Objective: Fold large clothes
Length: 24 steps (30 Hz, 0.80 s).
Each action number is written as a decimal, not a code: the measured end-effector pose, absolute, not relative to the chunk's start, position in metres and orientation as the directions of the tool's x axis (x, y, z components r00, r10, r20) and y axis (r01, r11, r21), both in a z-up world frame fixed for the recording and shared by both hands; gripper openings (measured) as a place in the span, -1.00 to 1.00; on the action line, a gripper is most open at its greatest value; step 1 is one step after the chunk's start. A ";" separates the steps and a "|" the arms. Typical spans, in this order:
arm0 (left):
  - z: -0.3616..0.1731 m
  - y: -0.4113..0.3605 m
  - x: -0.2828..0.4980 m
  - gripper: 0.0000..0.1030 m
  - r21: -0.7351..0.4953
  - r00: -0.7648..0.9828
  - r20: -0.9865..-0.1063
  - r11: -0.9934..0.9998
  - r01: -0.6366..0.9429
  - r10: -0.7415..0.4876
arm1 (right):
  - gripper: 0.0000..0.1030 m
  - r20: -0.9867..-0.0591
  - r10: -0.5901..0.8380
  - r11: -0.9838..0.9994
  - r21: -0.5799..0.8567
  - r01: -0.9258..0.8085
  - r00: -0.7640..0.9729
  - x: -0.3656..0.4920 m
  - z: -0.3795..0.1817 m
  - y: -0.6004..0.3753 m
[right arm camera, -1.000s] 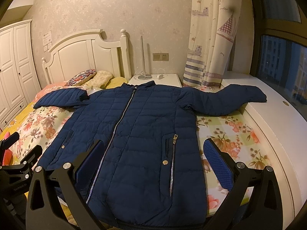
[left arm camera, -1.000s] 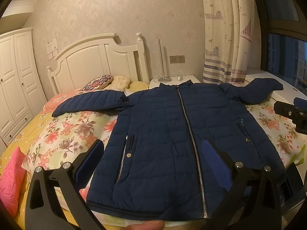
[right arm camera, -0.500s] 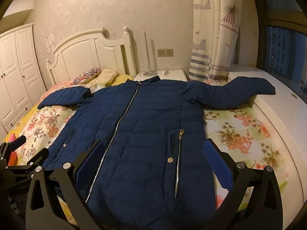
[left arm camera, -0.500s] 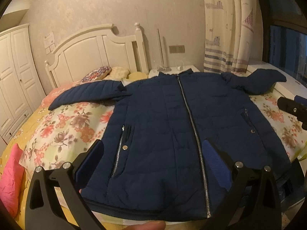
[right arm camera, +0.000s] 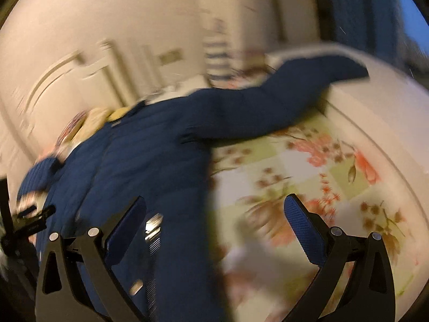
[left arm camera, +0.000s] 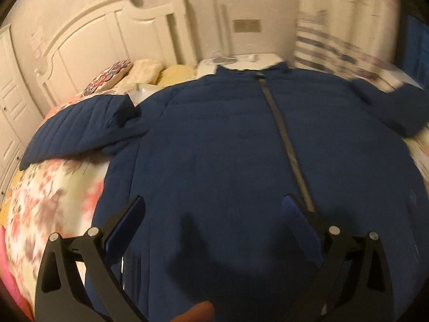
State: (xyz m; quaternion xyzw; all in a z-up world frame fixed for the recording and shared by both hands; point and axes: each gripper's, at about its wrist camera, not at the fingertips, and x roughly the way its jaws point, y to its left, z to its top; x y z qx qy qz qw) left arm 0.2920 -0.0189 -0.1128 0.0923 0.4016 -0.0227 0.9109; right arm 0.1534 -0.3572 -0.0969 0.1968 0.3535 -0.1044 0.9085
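Navy padded jacket [left arm camera: 228, 161] lies flat, zipped, front up on the floral bedsheet [left arm camera: 51, 201], sleeves out to both sides. Left gripper [left arm camera: 213, 214] hangs over the jacket's lower front, fingers spread wide, nothing between them. Right gripper [right arm camera: 214, 213] sits over the jacket's side edge and bare sheet, fingers also spread. Right view heavily blurred.

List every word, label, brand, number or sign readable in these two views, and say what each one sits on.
None can be read.
Notice on the wall left of the headboard: reddish marks, too blurred to read.
Curtain: printed pictures and stripes, no legible lettering.
Wall plate: no readable marking.
Navy jacket: no label or brand showing.
The right wrist view is motion-blurred; nothing there is legible.
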 end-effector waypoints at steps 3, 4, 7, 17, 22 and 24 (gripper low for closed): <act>-0.130 -0.012 0.343 0.96 0.132 0.660 -0.750 0.989 0.069 0.054 | 0.91 -0.715 -0.045 0.839 0.352 0.416 0.697 0.188 -0.117 -0.407; -0.135 -0.010 0.354 0.96 0.122 0.654 -0.755 0.991 0.059 0.054 | 0.89 -0.723 -0.058 0.812 0.367 0.454 0.689 0.199 -0.123 -0.425; -0.159 0.004 0.380 0.96 0.025 0.571 -0.821 0.999 0.046 -0.006 | 0.88 -0.723 -0.109 0.766 0.377 0.521 0.683 0.225 -0.131 -0.462; -0.161 0.010 0.379 0.96 0.000 0.582 -0.813 0.999 0.052 -0.030 | 0.76 -0.682 -0.210 0.692 0.403 0.600 0.700 0.290 -0.140 -0.520; -0.161 0.009 0.374 0.96 0.003 0.584 -0.811 0.999 0.051 -0.028 | 0.07 -0.643 -0.208 0.718 0.411 0.561 0.737 0.309 -0.143 -0.522; -0.161 0.009 0.374 0.96 0.003 0.584 -0.811 0.999 0.051 -0.027 | -0.16 -0.606 -0.232 0.745 0.393 0.540 0.761 0.308 -0.135 -0.513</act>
